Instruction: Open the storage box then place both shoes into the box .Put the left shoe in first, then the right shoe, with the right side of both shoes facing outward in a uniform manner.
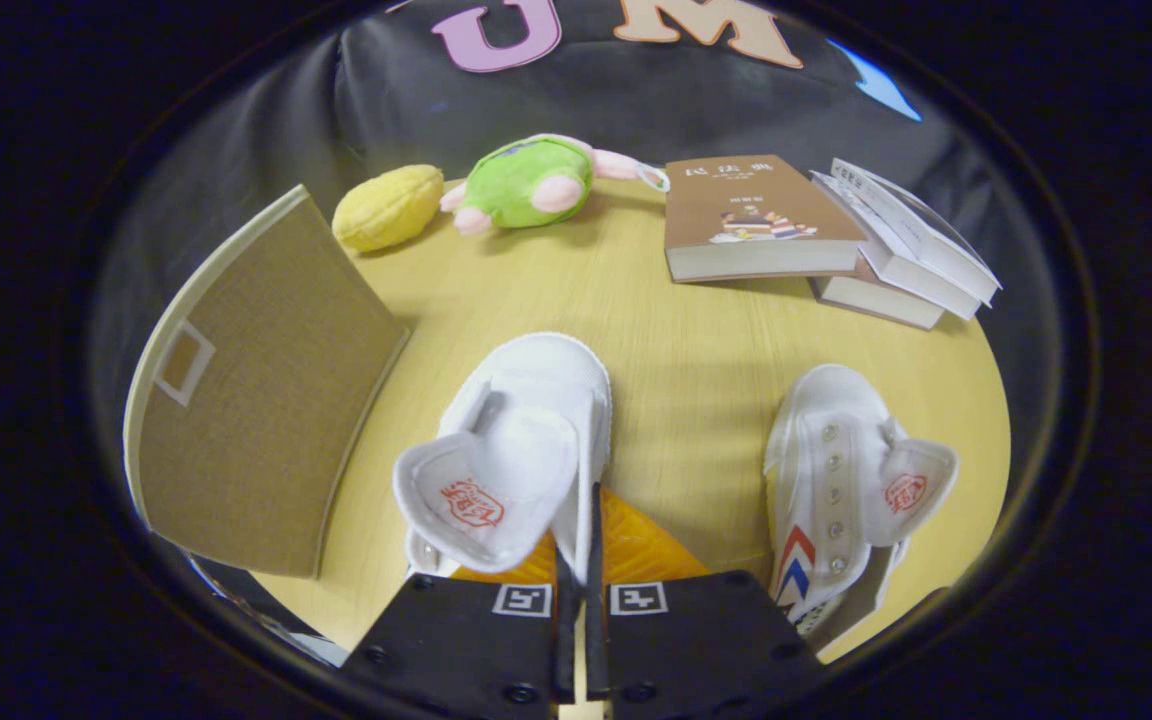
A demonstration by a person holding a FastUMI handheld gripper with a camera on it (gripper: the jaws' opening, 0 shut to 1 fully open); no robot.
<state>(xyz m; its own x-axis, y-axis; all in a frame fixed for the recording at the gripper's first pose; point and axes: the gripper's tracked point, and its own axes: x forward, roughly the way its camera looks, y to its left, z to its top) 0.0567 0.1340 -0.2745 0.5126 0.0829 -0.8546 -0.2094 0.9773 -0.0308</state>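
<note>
Between the fingers of the gripper, the side wall of 1 white shoe is pinched, the jaws drawn nearly together on the fabric beside its raised tongue. This shoe points away from the fingers toward the far side of the wooden table. Well apart to its right lies the second white shoe, laces out, tongue flopped to the side, with red and blue stripes on its flank. Left of the held shoe stands the storage box's tan lid, upright and tilted. Beyond the shoes, at the table's far edge, sit a yellow plush and, just beside it, a green plush toy, then a brown book and 2 more books stacked partly over one another.
</note>
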